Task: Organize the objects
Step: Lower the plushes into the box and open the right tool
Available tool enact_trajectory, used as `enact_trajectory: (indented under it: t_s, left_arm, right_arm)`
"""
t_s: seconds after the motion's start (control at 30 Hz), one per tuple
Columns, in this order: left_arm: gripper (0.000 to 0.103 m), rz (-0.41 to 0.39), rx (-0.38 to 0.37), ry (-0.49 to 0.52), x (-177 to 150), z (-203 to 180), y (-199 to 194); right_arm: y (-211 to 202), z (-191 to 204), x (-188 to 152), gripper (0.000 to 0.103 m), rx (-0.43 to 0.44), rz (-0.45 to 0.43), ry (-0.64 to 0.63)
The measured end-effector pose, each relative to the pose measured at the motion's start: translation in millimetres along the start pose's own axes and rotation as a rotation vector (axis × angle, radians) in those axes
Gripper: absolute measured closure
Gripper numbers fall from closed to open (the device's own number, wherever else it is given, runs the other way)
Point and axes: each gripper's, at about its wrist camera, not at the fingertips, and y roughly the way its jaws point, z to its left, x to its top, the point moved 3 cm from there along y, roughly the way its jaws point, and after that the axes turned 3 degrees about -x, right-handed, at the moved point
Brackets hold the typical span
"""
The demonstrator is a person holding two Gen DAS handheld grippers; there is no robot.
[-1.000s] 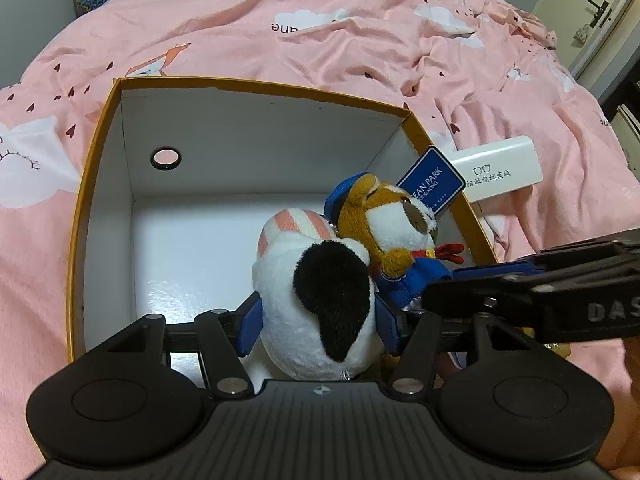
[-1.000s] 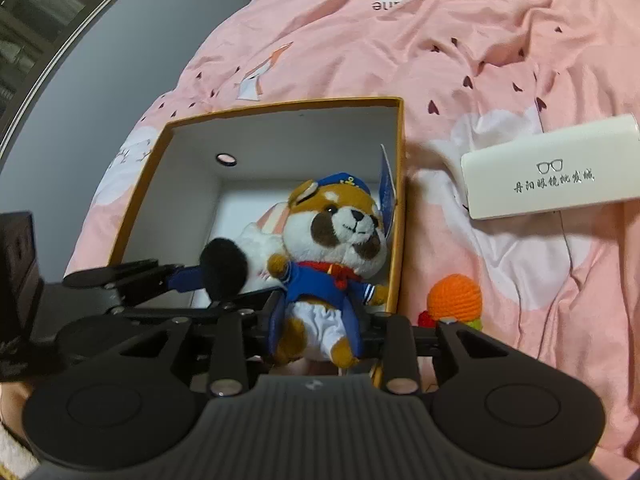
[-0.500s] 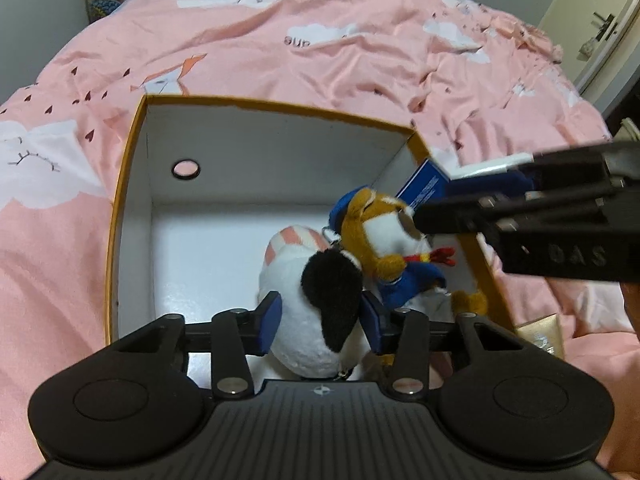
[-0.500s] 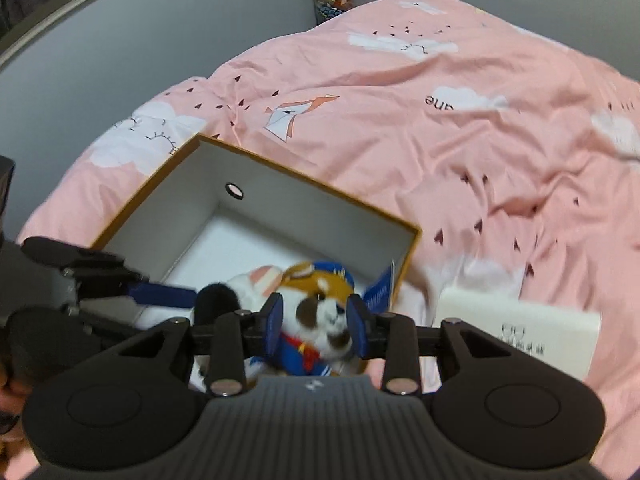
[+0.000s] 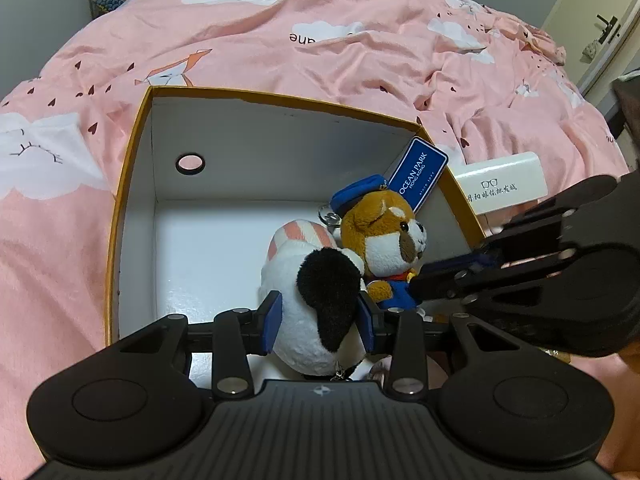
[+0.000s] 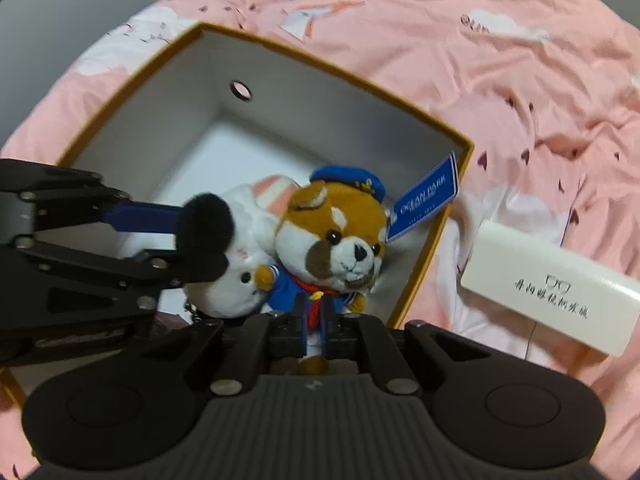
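Both plush toys sat in the box (image 5: 132, 184) on the pink bed. The left gripper (image 5: 318, 322), jaws just closing, squeezed the white dog (image 5: 316, 304). The right gripper (image 6: 314, 330), jaws nearly together, pinched the panda (image 6: 336, 240) low down.

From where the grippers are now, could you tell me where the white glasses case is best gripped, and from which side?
Grip the white glasses case across its short width, near the middle, coming straight down from above. It lies flat on the pink duvet, just outside the orange-rimmed box, with both long edges exposed. The fingers would likely press into the soft bedding.
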Motion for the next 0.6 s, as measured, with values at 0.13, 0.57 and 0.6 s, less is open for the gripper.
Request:
enact_trajectory:
  t_s: [0.13,0.57,0.6]
  left_arm:
    - [0.059,0.0,-0.004,-0.014,0,1,0]
    - [0.06,0.001,0.002,-0.017,-3,4,1]
    - [0.06,0.001,0.002,-0.019,-3,4,1]
  right_arm:
    - [-25,0,10,0.064,-0.01,-0.139,-0.044]
    - [18,10,27,0.039,-0.123,-0.133,-0.125]
    - [22,11,27,0.042,-0.117,-0.131,-0.121]
